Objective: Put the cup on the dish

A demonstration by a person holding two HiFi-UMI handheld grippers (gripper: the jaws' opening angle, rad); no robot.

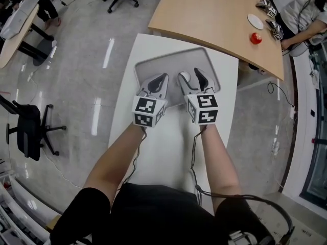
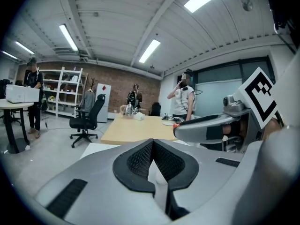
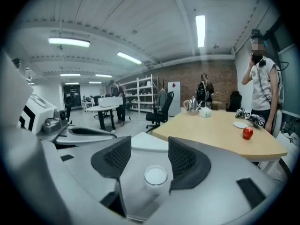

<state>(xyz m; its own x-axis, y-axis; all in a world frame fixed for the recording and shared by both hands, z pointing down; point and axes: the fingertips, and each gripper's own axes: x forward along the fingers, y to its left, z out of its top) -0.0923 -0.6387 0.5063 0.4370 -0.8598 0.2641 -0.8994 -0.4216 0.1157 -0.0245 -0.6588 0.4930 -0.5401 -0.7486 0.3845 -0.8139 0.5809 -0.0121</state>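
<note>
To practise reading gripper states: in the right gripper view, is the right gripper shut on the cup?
No, the right gripper is open, its jaws standing apart with the cup upright between them.

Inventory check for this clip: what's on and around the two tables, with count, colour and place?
cup: one, white, standing on the tray between the right gripper's jaws
tray: one, grey, on the white table
white table: one, directly below the person
wooden table: one, tan, beyond the white table
apple: one, red, on the wooden table
plate: one, white, beside the apple
office chairs: two, black, on the floor at left
left gripper: grey, jaws together, over the tray
right gripper: grey, jaws apart around the cup
</note>
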